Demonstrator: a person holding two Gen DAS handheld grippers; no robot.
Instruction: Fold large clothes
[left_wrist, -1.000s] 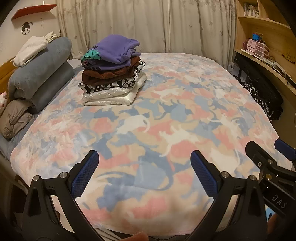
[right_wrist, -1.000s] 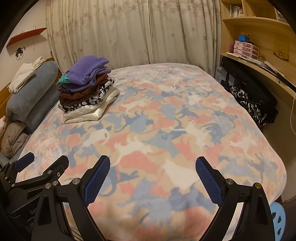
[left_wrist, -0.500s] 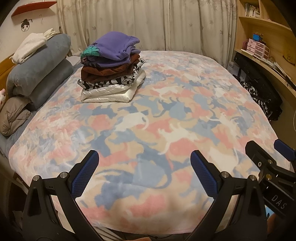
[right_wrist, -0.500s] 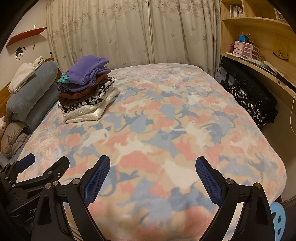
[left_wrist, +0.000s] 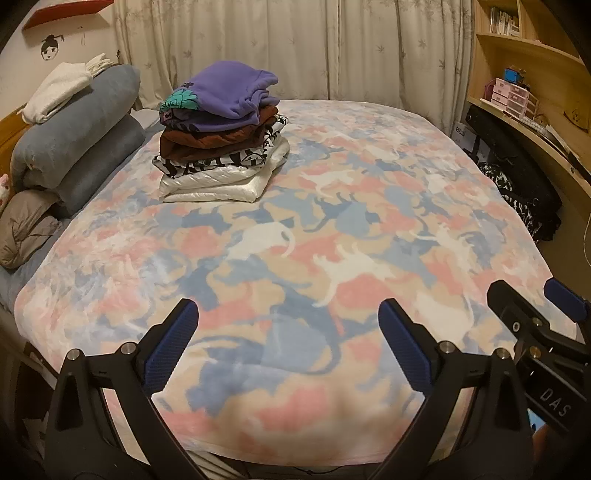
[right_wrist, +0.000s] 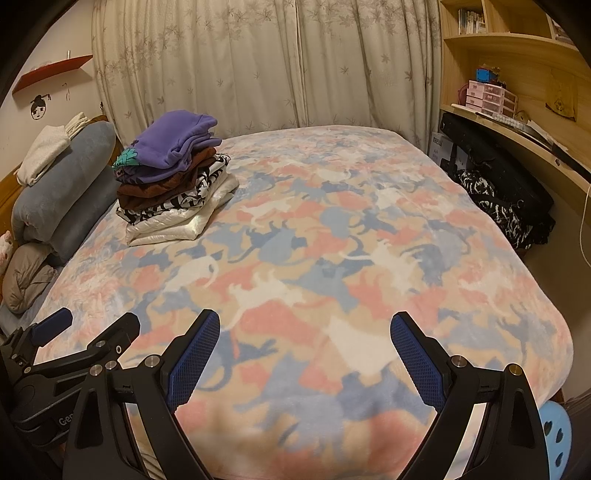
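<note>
At the far left of the bed, a stack of folded clothes is sitting squarely beside the pillows. Nothing unfolded is lying on the blanket, so the folding is looking finished or between garments. Both the left hand-held gripper and the right hand-held gripper are hovering near, fingers spread apart, holding nothing.

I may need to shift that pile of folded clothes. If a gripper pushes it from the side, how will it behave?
The pile would likely shear, not slide as one block: it is several loose folded layers. The purple top sits bunched and overhanging, so it would probably slip off first. The glossy white bottom layer looks slick and may slide on the blanket.
</note>
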